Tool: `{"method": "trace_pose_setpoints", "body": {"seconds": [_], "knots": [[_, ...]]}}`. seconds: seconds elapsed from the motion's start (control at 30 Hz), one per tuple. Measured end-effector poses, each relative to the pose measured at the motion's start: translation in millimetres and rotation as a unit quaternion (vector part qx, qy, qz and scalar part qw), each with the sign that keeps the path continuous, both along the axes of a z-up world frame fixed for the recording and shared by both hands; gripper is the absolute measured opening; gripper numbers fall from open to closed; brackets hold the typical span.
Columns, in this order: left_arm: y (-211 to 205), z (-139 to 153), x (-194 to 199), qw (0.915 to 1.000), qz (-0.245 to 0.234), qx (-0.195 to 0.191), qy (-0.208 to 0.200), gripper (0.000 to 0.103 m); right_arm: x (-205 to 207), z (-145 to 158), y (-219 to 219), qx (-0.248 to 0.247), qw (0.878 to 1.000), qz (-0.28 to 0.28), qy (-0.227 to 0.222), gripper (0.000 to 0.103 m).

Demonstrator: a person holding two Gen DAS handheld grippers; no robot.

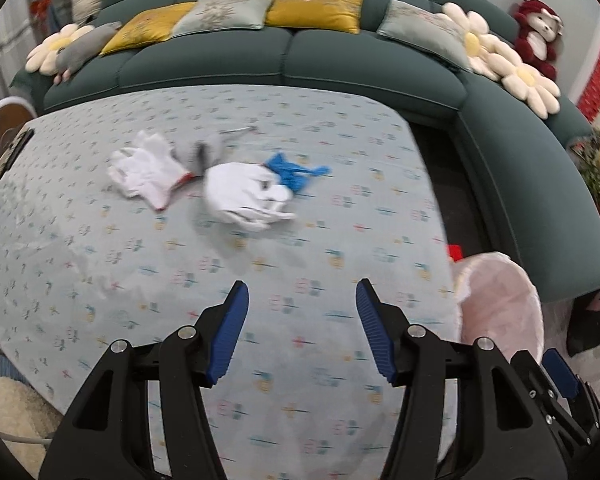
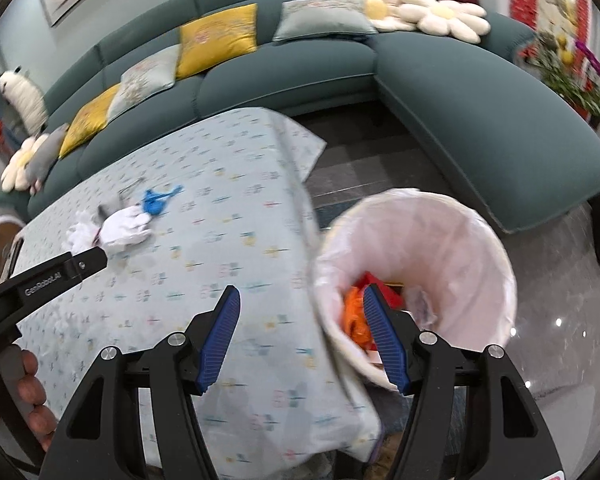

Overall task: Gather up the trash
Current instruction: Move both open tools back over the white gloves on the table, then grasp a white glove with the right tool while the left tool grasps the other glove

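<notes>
White gloves [image 1: 244, 196] and a blue glove [image 1: 292, 172] lie mid-counter [image 1: 300, 248], far from both claws. Left claw [image 1: 302, 332] and right claw [image 2: 300, 336] gape wide, empty. Lined bin [image 2: 476, 240] sits beside the counter edge; a snagged tablecloth could drag the pile.

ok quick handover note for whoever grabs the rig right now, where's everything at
Left gripper: open, nothing between its fingers, over the table.
Right gripper: open, nothing held, at the table's edge by the bin.
Done: orange and red trash lies in the lined bin.
Left: white gloves, a white crumpled piece and a blue scrap sit together mid-table.
</notes>
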State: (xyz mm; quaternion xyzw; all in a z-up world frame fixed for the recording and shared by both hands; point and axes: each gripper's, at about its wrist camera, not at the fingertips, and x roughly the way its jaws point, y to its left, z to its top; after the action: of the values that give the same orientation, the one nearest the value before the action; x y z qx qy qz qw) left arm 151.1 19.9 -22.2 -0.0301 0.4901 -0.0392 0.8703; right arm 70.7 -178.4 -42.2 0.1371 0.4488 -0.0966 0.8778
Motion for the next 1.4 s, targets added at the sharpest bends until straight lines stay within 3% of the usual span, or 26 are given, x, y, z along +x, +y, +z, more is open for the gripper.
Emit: {"method": "trace_pose_setpoints", "body": {"seconds": [0.63, 0.73, 1.07, 1.4], "knots": [[145, -25, 46, 0.9937, 0.109, 0.021, 0.012, 0.061, 83, -6, 136, -0.002, 0.992, 0.125, 0.014, 0.062], [165, -31, 59, 0.9923, 0.121, 0.022, 0.015, 0.066, 102, -8, 155, 0.001, 0.99, 0.14, 0.015, 0.062], [206, -58, 117, 0.9896, 0.139, 0.027, 0.026, 0.078, 178, -36, 207, 0.003, 0.985, 0.171, 0.03, 0.062], [216, -92, 174, 0.9886, 0.143, 0.018, 0.044, 0.074, 218, -75, 223, 0.001, 0.983, 0.175, 0.057, 0.056]]}}
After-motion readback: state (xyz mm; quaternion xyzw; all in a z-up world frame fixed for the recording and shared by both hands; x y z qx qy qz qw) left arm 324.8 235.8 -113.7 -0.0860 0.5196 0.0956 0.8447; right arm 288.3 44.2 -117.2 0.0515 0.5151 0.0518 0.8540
